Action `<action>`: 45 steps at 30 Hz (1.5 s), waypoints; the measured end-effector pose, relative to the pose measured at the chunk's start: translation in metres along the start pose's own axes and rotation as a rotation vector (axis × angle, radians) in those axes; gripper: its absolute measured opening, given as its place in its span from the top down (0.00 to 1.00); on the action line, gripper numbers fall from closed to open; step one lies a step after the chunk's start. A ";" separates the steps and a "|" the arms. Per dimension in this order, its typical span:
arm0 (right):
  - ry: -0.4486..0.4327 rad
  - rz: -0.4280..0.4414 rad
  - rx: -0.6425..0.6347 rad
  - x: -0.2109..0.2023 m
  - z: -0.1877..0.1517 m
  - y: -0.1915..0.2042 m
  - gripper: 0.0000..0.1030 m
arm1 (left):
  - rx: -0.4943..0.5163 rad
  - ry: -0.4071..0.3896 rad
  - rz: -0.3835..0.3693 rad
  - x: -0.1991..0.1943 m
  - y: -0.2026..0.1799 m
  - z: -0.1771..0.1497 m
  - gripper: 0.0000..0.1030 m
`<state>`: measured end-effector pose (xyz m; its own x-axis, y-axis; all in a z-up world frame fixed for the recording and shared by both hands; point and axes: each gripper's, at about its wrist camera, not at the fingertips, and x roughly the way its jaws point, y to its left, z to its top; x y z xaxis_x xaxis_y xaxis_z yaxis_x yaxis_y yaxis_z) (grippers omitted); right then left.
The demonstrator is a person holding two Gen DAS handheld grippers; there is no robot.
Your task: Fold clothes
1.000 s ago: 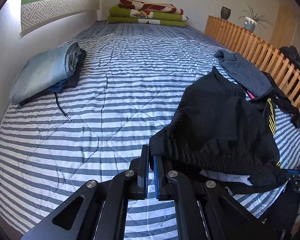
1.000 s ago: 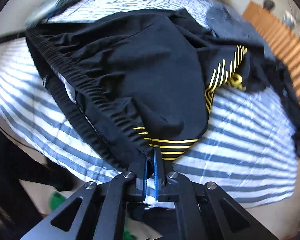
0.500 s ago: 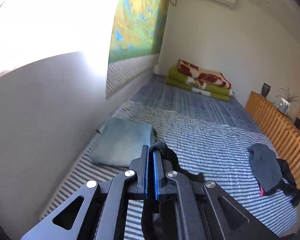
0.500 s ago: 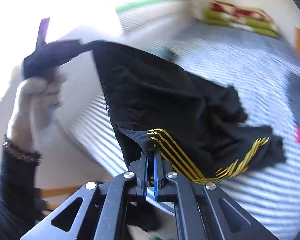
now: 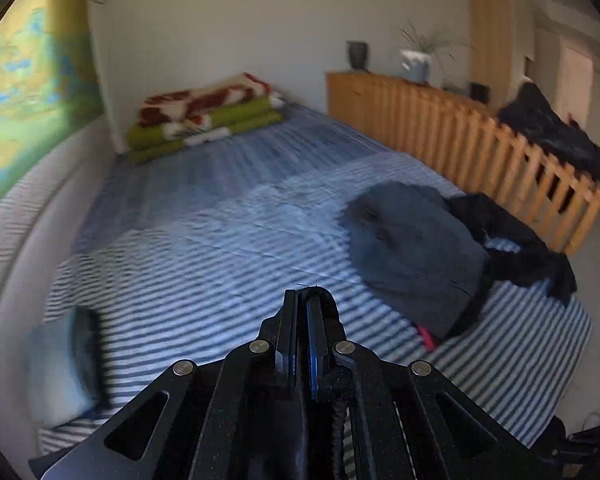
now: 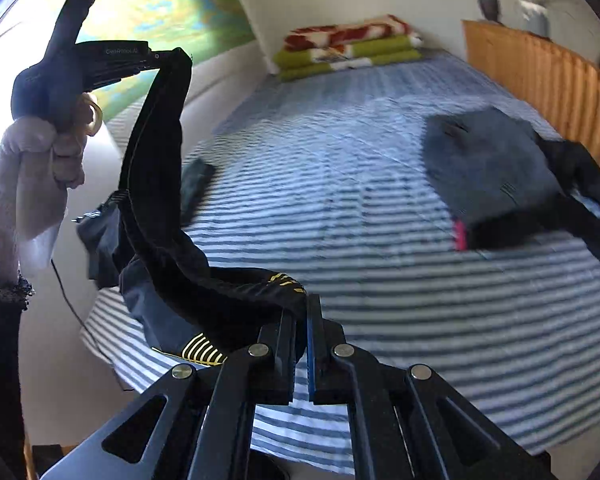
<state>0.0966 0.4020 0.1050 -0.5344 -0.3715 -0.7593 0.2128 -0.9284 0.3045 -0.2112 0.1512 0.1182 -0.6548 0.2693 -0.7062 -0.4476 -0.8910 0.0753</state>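
Black shorts with yellow stripes hang in the air, their waistband stretched between both grippers above the near left corner of the striped bed. In the right wrist view my right gripper is shut on one end of the waistband. At the upper left a gloved hand holds my left gripper, shut on the other end. In the left wrist view the left gripper is shut with a sliver of black cloth at its tip; the rest of the shorts is out of sight there.
A grey garment lies on top of black clothes at the bed's right side. A wooden slatted rail runs along that side, with a dark garment draped over it. Folded blankets sit at the far end, a folded light-blue item near left.
The shorts have gone from lying spread on the bed to hanging between both raised grippers. The left view has swung from the wall back toward the bed.
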 end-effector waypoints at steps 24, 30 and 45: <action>0.027 -0.120 0.067 0.012 0.031 -0.127 0.55 | -0.033 0.228 0.031 0.067 0.066 -0.117 0.42; 0.064 -0.298 0.051 0.113 0.098 -0.139 0.55 | -0.235 0.312 0.070 0.075 0.170 -0.179 0.42; 0.111 -0.331 0.063 0.173 0.134 -0.141 0.85 | -0.376 0.283 -0.043 0.099 0.195 -0.215 0.98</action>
<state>-0.1357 0.4690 0.0079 -0.4728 -0.0516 -0.8796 -0.0100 -0.9979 0.0639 -0.2322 -0.0742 -0.0878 -0.4257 0.2449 -0.8711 -0.1849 -0.9659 -0.1812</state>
